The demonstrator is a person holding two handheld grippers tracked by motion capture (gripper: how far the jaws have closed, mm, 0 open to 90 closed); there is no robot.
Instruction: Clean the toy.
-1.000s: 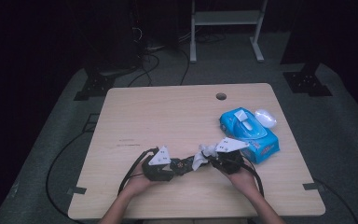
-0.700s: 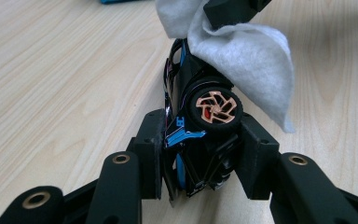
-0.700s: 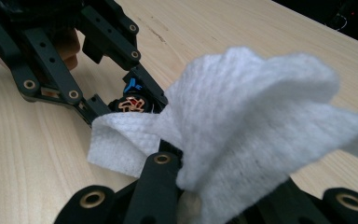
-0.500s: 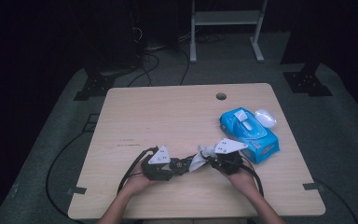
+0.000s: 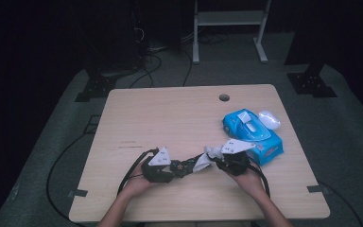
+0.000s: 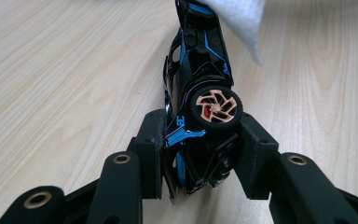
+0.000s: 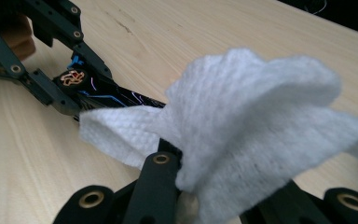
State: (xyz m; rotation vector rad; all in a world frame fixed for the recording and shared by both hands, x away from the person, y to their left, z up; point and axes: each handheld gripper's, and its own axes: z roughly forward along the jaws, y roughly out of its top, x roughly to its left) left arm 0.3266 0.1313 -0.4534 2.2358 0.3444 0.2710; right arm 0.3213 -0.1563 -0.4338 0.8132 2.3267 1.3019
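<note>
in the high view, a person's two hands come in from the bottom edge over a light wooden table (image 5: 170,118). the left gripper (image 5: 182,168) and the right gripper (image 5: 212,161) meet near the front middle of the table, tips pointing at each other. between them sits a small black toy car (image 5: 185,166), with a white wipe (image 5: 202,162) against its right end. a blue pack of wipes (image 5: 253,135) lies just beside the right gripper, its white lid (image 5: 269,119) flipped open toward the far right.

in the left gripper view, the left gripper (image 6: 200,140) has its jaws closed on the rear of the toy car (image 6: 198,88), the pads pressing its sides by a copper-coloured wheel (image 6: 214,106). the car is tipped on its side, nose pointing away, above the table. the wipe (image 6: 242,18) touches its far end.

in the right gripper view, the right gripper (image 7: 191,186) pinches the bunched wipe (image 7: 242,126) tight, and the cloth rests on the car (image 7: 116,95). the left gripper (image 7: 58,86) clamps the car's far end.
</note>
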